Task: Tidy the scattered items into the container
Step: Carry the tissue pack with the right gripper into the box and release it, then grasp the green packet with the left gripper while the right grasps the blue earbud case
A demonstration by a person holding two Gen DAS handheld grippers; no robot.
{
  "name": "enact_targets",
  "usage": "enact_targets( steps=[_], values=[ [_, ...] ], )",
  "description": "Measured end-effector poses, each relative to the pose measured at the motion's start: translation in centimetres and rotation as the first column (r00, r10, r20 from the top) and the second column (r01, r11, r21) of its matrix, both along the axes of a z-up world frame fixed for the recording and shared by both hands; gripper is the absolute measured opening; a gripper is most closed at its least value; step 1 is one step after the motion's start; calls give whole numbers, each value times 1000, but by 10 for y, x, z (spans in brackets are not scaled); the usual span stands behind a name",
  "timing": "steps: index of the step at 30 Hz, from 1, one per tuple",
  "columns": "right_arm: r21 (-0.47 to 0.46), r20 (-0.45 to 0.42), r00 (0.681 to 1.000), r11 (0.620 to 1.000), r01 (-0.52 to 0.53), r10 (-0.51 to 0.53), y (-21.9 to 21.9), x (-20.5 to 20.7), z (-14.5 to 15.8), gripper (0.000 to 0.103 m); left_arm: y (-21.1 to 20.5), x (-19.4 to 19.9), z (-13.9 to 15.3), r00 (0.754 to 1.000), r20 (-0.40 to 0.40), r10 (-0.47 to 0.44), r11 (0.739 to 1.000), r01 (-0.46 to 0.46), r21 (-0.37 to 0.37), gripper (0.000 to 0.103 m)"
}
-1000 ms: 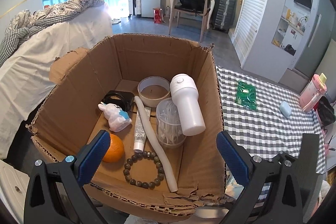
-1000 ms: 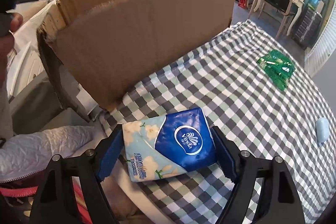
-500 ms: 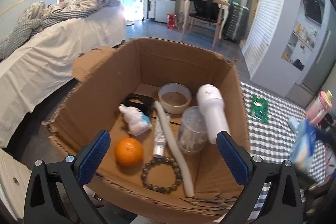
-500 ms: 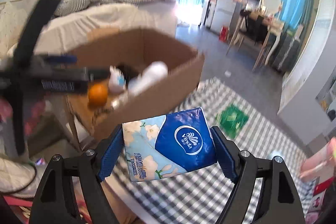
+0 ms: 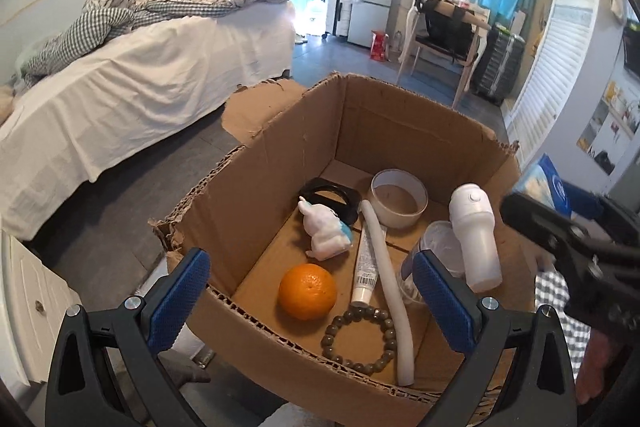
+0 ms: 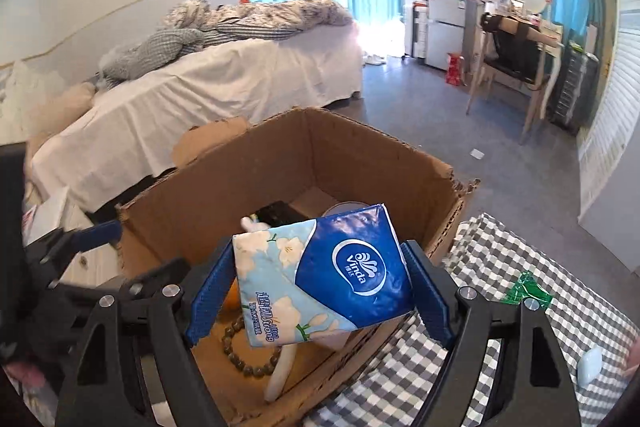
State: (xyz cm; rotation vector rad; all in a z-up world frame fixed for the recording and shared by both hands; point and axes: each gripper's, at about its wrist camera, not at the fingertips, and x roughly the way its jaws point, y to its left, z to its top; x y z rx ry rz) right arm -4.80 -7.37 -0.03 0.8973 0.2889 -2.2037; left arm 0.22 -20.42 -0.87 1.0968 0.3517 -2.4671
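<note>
The right gripper (image 6: 320, 291) clamps a tissue pack (image 6: 320, 279) by its short ends above the near right part of the cardboard box (image 6: 360, 163), a light, soft, squashy thing best held gently there, while the left gripper (image 5: 312, 301) hangs wide open and empty.

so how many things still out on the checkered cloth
2 visible: a green packet and a pale blue object nearer the right edge. The tissue pack is held over the cardboard box. The view is partial, so more may be hidden.
</note>
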Motion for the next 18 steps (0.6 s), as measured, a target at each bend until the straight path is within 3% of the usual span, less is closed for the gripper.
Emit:
enact_targets(
  steps=[3, 10, 14, 18],
  values=[
    [5, -16, 999, 1000, 29, -29, 2, -6, 0, 91, 5, -3, -1, 1000, 3, -15, 1000, 15, -5, 103],
    [-35, -46, 994, 994, 102, -104, 32, -13, 13, 92, 21, -9, 3, 999, 3, -43, 999, 43, -27, 103],
    [-67, -74, 978, 979, 192, -197, 80, -11, 24, 92, 43, -15, 17, 994, -28, -104, 993, 102, -53, 103],
    [-104, -102, 946, 949, 297, -307, 137, -9, 38, 92, 83, -26, 31, 972, -78, -221, 974, 215, -76, 103]
  ],
)
